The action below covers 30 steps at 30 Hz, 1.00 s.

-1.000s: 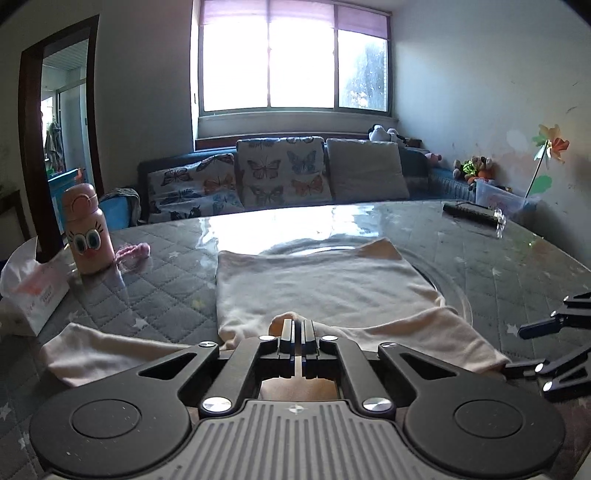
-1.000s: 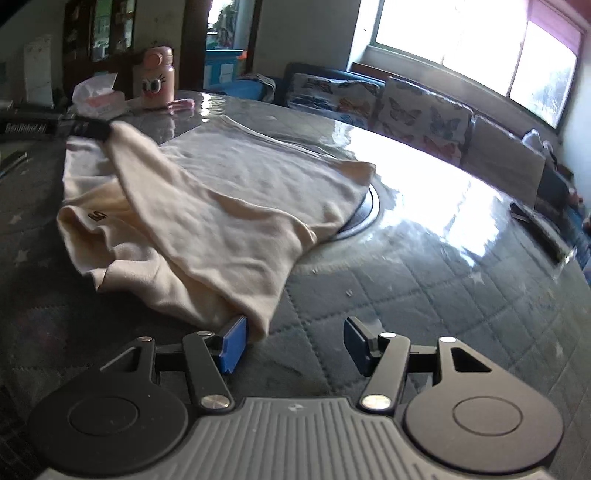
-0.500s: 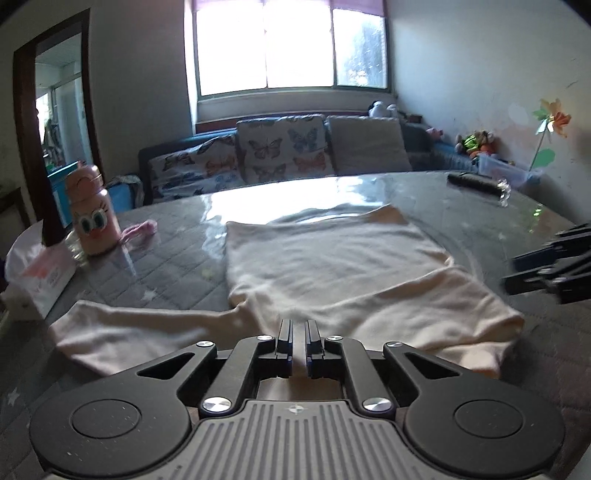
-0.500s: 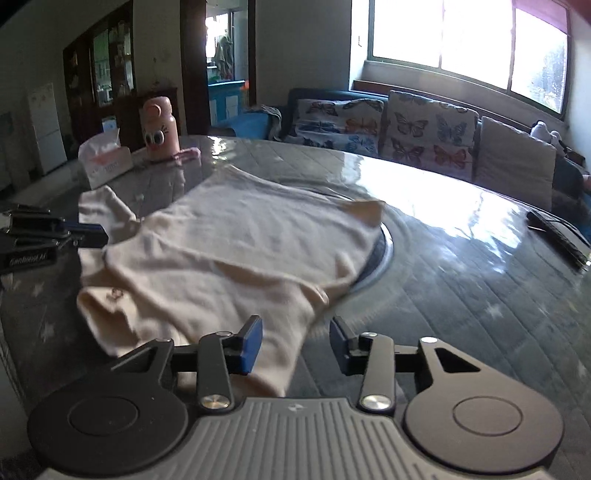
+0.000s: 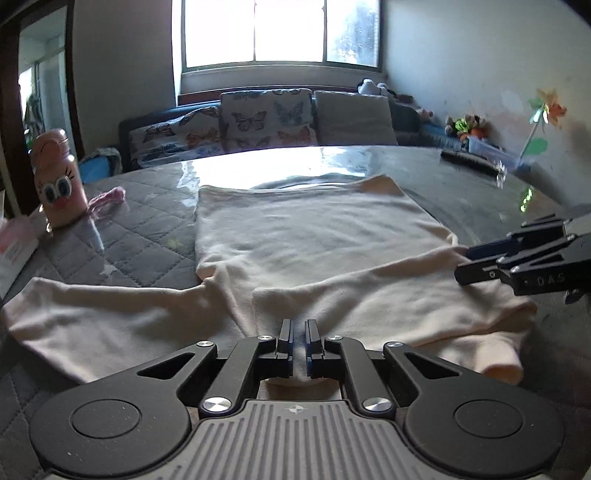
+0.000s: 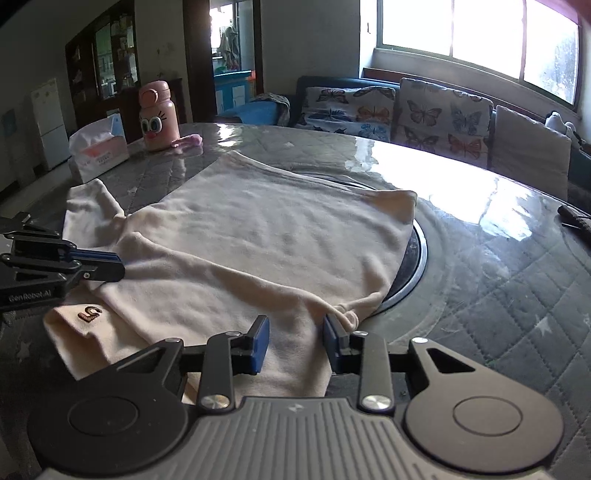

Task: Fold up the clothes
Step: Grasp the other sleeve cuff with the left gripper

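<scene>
Cream shirt (image 5: 310, 236) lies spread on the quilted counter (image 5: 147, 229), filling the middle of both frames; one sleeve runs out to lower left in the left wrist view, the other sleeve is folded across the body toward lower right. Left gripper (image 5: 298, 328) at bottom centre: fingers nearly together, a narrow slit between them, resting at the shirt's near edge; whether cloth is pinched in the slit, cannot tell. In the right wrist view it enters at middle left (image 6: 99, 264), tips against the shirt by the folded sleeve. Right gripper (image 6: 295, 328) at bottom centre: fingers apart, shirt cloth lying between and under them, a bunched hem beside the right finger. A small "5" mark (image 6: 89, 313) shows on the shirt, lower left. Pink bottle (image 6: 159, 116) with cartoon eyes stands upper left, tissue pack (image 6: 98, 149) beside it. Butterfly cushions (image 5: 269, 120) line the sofa beyond the counter, under a bright window (image 5: 280, 33).
</scene>
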{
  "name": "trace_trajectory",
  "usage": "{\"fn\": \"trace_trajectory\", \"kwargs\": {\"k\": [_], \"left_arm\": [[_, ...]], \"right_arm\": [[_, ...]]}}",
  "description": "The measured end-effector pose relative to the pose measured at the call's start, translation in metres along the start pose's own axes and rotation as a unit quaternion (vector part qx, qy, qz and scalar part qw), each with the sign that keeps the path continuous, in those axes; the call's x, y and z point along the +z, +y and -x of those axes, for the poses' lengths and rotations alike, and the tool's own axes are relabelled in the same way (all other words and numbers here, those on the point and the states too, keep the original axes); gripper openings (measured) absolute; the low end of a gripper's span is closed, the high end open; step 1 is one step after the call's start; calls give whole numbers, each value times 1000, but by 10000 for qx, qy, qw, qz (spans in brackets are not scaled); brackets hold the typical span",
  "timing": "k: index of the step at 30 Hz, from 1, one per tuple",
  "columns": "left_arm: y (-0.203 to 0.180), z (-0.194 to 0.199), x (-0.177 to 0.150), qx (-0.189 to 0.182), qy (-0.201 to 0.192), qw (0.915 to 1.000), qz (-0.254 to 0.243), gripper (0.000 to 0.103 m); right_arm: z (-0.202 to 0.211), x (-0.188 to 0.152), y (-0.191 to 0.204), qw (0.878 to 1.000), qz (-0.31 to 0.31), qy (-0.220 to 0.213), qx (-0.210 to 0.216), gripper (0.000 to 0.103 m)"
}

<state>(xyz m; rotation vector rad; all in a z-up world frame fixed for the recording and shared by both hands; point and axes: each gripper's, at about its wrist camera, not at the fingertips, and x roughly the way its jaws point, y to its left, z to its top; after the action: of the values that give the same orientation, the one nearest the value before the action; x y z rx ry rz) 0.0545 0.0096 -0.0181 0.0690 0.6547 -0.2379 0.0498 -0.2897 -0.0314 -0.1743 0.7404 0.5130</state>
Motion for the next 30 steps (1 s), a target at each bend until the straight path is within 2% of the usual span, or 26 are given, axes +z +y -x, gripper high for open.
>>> {"fn": "trace_trajectory", "kwargs": {"k": [5, 11, 14, 17, 21, 25, 30], "left_arm": [[-2, -3, 10, -79, -102, 9999, 3, 9], [2, -23, 14, -3, 23, 9999, 129, 9], [8, -16, 14, -26, -47, 9997, 254, 10], [20, -4, 12, 108, -186, 9991, 361, 15], [50, 7, 7, 578, -221, 9964, 585, 16], [86, 15, -1, 1187, -152, 9886, 914, 17], [122, 25, -8, 1937, -180, 9737, 1185, 30]], "right_arm": [[-2, 5, 7, 10000, 23, 5, 58, 32], [-11, 13, 23, 9996, 114, 1, 249, 32], [-17, 17, 33, 9990, 206, 12, 395, 32], [-22, 22, 44, 9981, 300, 3, 543, 32], [-29, 30, 61, 9966, 422, -34, 709, 32], [-40, 37, 78, 9948, 614, -31, 812, 32], [-53, 41, 96, 9933, 724, -3, 902, 32]]}}
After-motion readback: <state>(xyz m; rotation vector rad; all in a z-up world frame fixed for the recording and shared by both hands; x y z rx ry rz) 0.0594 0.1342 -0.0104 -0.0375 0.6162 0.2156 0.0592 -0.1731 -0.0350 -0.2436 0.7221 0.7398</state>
